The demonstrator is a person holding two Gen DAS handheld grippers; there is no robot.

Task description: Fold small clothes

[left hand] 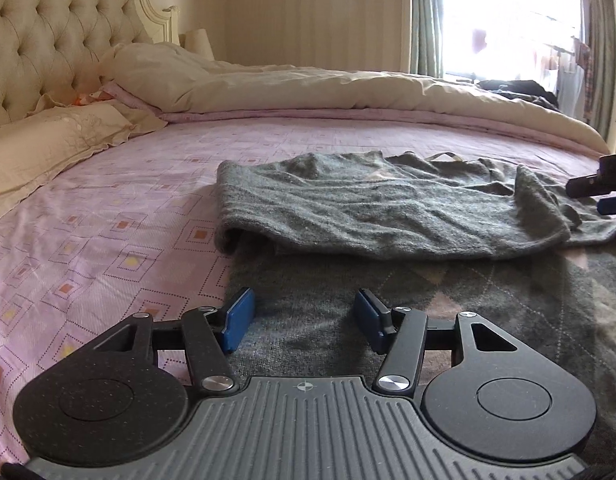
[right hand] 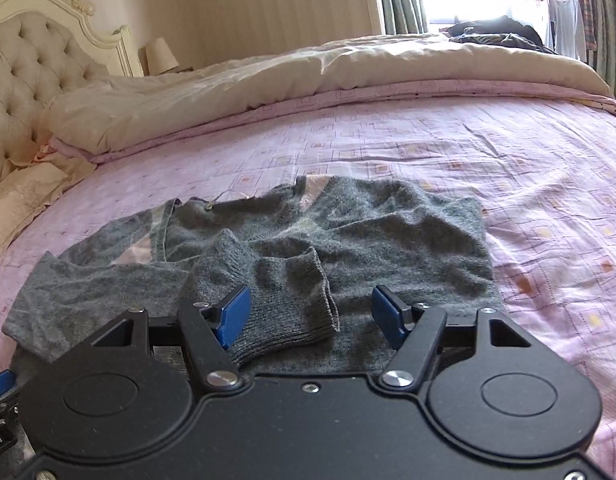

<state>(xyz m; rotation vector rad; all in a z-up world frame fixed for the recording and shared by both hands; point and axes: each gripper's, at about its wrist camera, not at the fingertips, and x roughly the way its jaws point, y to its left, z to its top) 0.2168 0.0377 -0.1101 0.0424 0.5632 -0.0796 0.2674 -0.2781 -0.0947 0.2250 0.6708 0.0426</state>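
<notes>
One bed with pink patterned sheet carries one grey knit sweater, rumpled, both sleeves folded in across the body, argyle panels showing. Two tools: left tool spread apart, empty, low over the hem; right tool spread apart, straddling a ribbed cuff. Only right view shows that cuff.

The left gripper, filling the bottom of its frame, has a grey ribbed body with a small crosshair mark, two round black discs, black linkage arms with silver screws, and blue finger pads. The right gripper, also at the bottom, looks alike, but its body is smooth black.
</notes>
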